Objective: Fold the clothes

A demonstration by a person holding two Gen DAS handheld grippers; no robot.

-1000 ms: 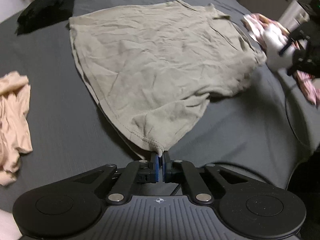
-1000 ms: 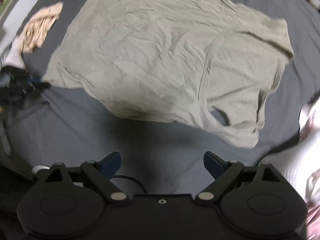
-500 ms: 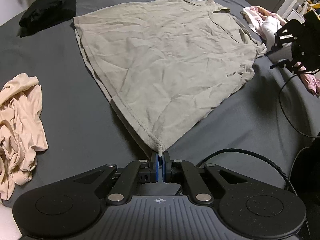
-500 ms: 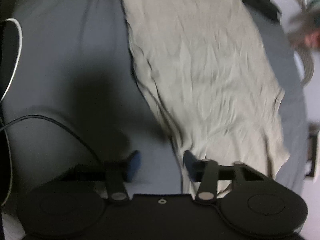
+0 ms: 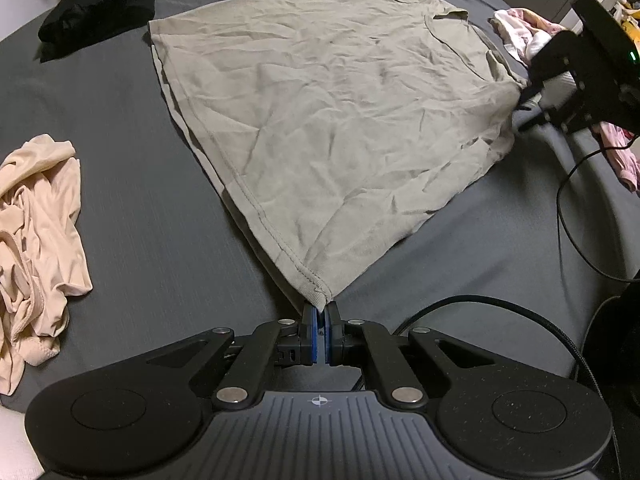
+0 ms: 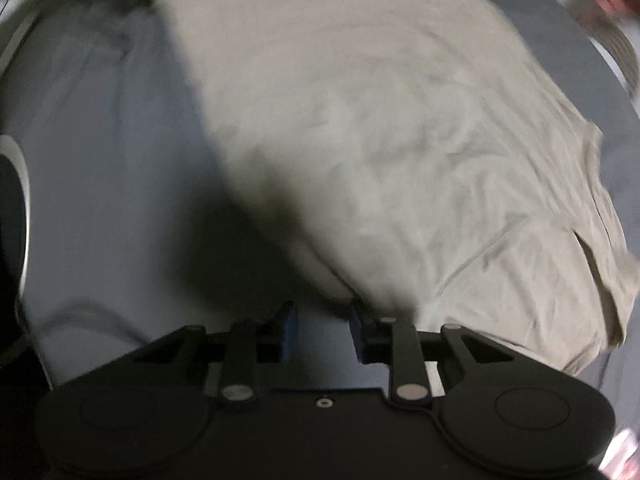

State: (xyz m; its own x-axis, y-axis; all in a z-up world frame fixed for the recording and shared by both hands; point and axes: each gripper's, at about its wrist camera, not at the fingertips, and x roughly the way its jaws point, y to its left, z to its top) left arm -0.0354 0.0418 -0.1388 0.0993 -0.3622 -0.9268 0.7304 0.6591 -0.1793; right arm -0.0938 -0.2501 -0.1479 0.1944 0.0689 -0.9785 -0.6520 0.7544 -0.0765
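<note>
**Inspector A:** Progress? The olive T-shirt (image 5: 328, 120) lies spread flat mid-bed (image 5: 140, 208), creased; no fold made yet, by my judgement.

**Inspector B:** Left hand-held gripper (image 5: 320, 334) is clamped on the near hem corner. Right hand-held gripper (image 6: 323, 334) has just been closing, jaws part open at the shirt's edge; no cloth pinched.

Quick count on the grey bed (image 5: 132, 216): one olive t-shirt (image 5: 332, 112) spread mid-bed, one peach garment (image 5: 36, 240) by the left edge, one black garment (image 5: 100, 8) at the far-left corner, one pink-and-white bundle (image 5: 528, 36) toward the right edge. Two grippers, left gripper (image 5: 319, 334) and right gripper (image 6: 323, 332).
</note>
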